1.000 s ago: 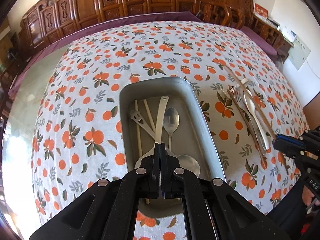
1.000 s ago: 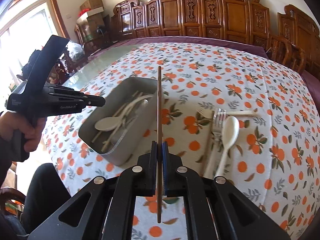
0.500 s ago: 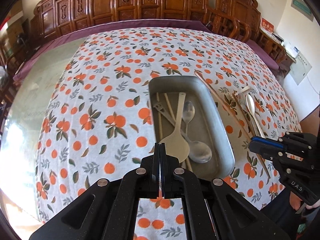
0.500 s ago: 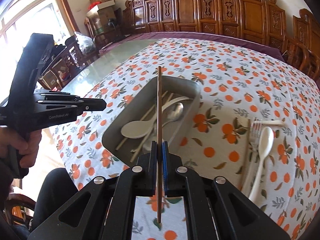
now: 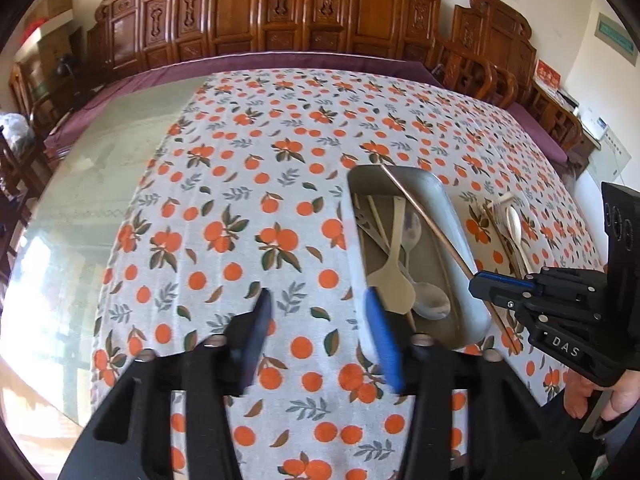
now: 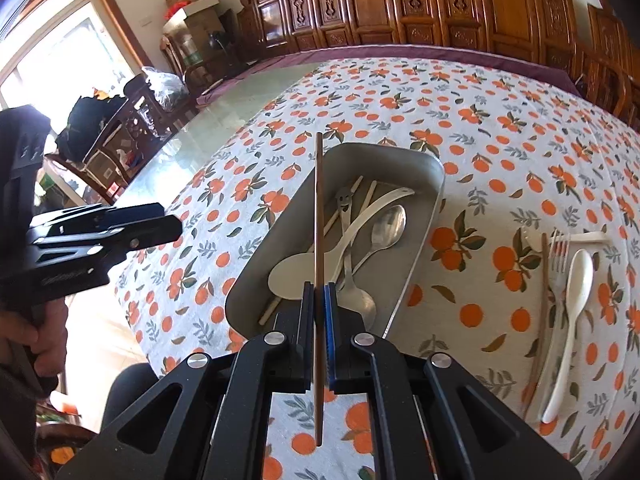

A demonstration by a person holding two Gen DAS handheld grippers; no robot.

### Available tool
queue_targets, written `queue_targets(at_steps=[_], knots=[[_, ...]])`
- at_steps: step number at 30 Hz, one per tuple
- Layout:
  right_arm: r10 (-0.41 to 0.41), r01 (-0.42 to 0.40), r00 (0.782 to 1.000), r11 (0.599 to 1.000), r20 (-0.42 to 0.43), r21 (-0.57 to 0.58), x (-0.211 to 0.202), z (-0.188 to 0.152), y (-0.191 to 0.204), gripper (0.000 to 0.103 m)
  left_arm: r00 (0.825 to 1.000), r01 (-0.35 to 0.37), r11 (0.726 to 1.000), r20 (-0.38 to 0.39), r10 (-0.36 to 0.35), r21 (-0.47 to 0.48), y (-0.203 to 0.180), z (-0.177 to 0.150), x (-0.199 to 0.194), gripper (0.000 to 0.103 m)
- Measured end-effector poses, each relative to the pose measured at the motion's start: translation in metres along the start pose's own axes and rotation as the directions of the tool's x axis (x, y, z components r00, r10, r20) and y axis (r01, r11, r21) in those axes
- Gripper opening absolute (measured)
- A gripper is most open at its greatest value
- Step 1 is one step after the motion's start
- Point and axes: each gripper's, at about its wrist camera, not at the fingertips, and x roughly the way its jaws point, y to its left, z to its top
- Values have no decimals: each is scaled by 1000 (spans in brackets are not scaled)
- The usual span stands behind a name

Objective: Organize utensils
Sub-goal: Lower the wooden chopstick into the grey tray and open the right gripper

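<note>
Jaws of the left gripper (image 5: pixel 318 320) were opening with nothing between them, where a second earlier they had been shut above the metal tray (image 6: pixel 434 184); that hand had drifted left, clear of the tray, apparently done there. The right gripper (image 6: pixel 319 300) had carried its clenched brown chopstick (image 6: pixel 319 200) over the tray, ready to drop. Chopstick thin, straight, dark reddish. A fork (image 6: pixel 558 276) and white spoon (image 6: pixel 576 312) lay further right.
</note>
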Motion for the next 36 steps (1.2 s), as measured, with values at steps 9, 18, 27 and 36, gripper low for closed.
queue_targets(at_steps=[9, 18, 27, 36], knots=[[-31, 32, 999, 999, -29, 35, 18, 8, -2, 6, 1000, -17, 1000, 18, 17, -25, 12, -2, -3, 79], [-60, 63, 996, 997, -59, 54, 35, 12, -6, 6, 1000, -24, 999, 16, 25, -29, 15, -5, -4, 80], [-58, 64, 996, 995, -67, 83, 45, 18, -8, 6, 1000, -24, 999, 14, 25, -29, 15, -7, -4, 80], [-33, 36, 999, 996, -44, 86, 47, 24, -4, 7, 1000, -27, 999, 14, 27, -30, 14, -7, -4, 80]])
